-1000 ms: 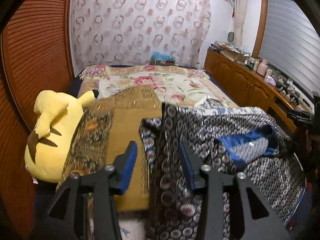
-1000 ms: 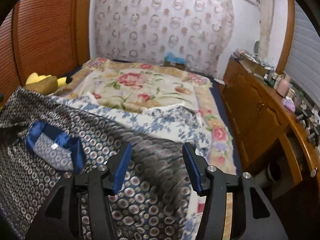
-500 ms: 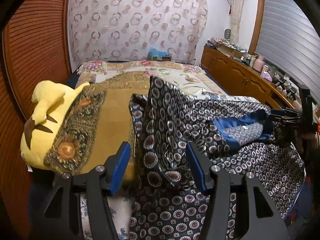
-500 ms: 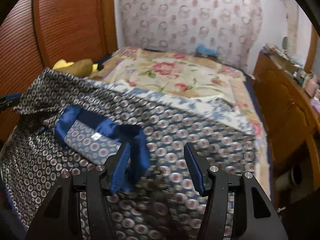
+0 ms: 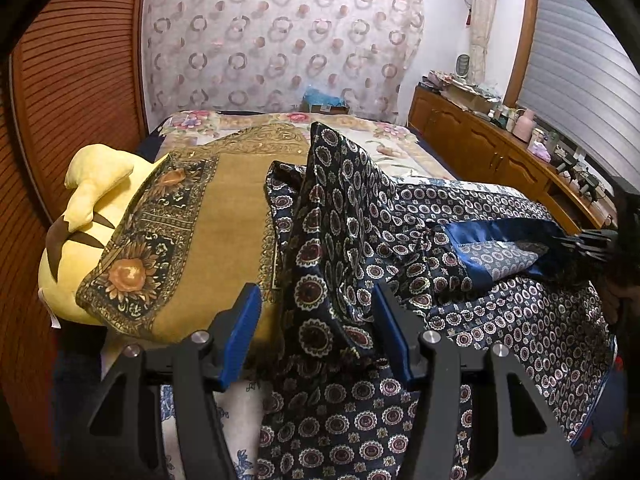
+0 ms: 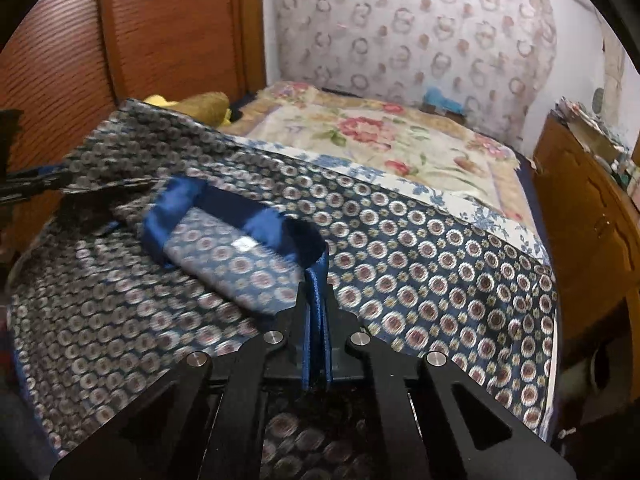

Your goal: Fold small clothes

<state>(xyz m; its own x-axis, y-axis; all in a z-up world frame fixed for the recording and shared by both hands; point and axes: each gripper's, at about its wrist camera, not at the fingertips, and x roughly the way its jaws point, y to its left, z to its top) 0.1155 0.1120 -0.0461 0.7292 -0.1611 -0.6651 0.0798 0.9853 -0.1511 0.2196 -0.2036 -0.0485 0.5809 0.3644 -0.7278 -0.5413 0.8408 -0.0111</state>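
Since half a second ago, the right gripper [image 6: 316, 316] has clamped onto the shirt's [image 6: 420, 264] blue collar [image 6: 256, 216]. At 12 o'clock between the left gripper's [image 5: 316, 332] wide-open fingers, a shirt fold stands raised over the bed [image 5: 400, 148].

A bed [image 6: 404, 140] covered by a cream floral quilt fills the room. On it lie a dark navy medallion-print garment [image 5: 520, 320] with a blue satin collar, a mustard-gold cloth [image 5: 224, 232] with a sunflower border draped over a yellow plush toy [image 5: 88, 208], and a white sheet with blue flowers [image 6: 460, 196].
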